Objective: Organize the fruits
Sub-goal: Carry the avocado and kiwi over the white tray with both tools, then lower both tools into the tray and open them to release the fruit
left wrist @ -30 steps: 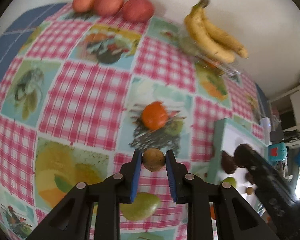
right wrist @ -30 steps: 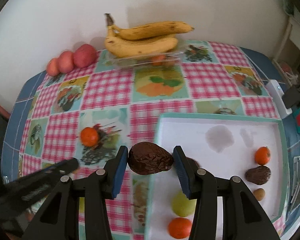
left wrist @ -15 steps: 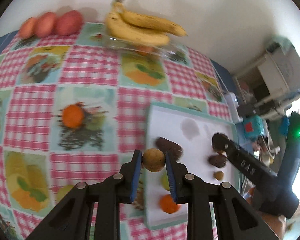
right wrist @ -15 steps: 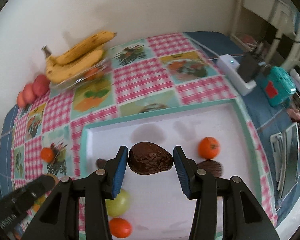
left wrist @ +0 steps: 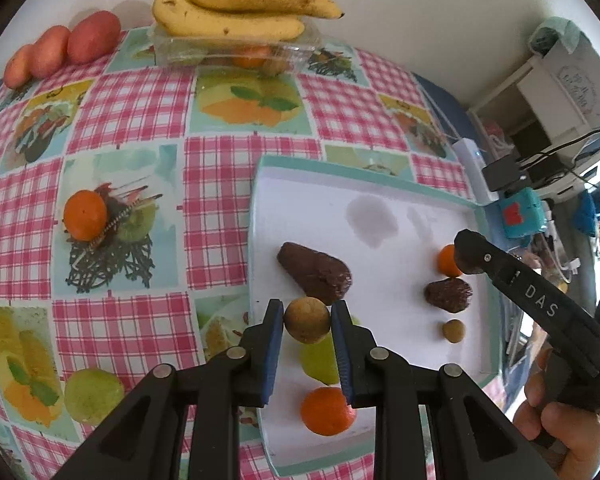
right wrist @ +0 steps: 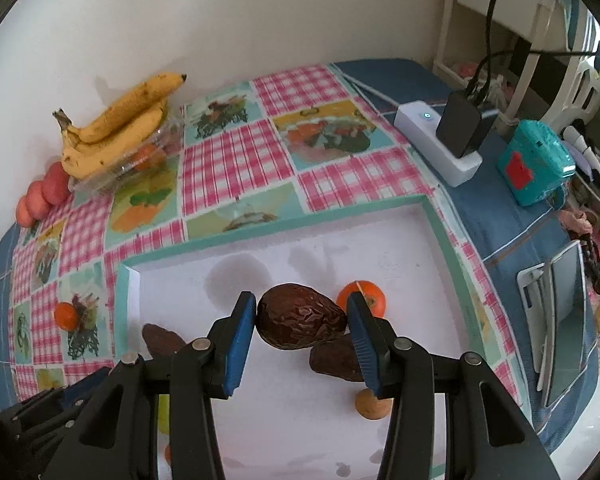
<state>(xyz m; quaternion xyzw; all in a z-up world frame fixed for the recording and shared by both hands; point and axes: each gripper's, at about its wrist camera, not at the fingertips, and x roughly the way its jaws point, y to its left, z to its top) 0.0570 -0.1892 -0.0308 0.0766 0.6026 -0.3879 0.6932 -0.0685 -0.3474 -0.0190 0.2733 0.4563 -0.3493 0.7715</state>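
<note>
My left gripper [left wrist: 306, 320] is shut on a small round tan fruit [left wrist: 306, 319], held over the left part of the white tray [left wrist: 380, 184]. On the tray lie a dark avocado [left wrist: 314, 273], a second dark avocado [left wrist: 449, 294], a green fruit [left wrist: 319, 360], two oranges [left wrist: 327, 411] and a small tan fruit [left wrist: 454, 330]. My right gripper [right wrist: 302, 317] is shut on a wrinkled dark avocado [right wrist: 300, 316], above the tray [right wrist: 220, 248] near an orange [right wrist: 370, 298] and another avocado [right wrist: 334, 358].
Bananas [left wrist: 236, 12] rest on a clear plastic box [left wrist: 228, 50] at the back by the wall, with three red fruits [left wrist: 60, 50] to the left. An orange [left wrist: 85, 216] and a green fruit [left wrist: 93, 395] lie on the checked cloth. A power strip [right wrist: 440, 140] and teal box [right wrist: 538, 162] stand right.
Both grippers swung right from the cloth to over the tray, each still holding its fruit. The right gripper moved toward the tray's right side, near the orange.
</note>
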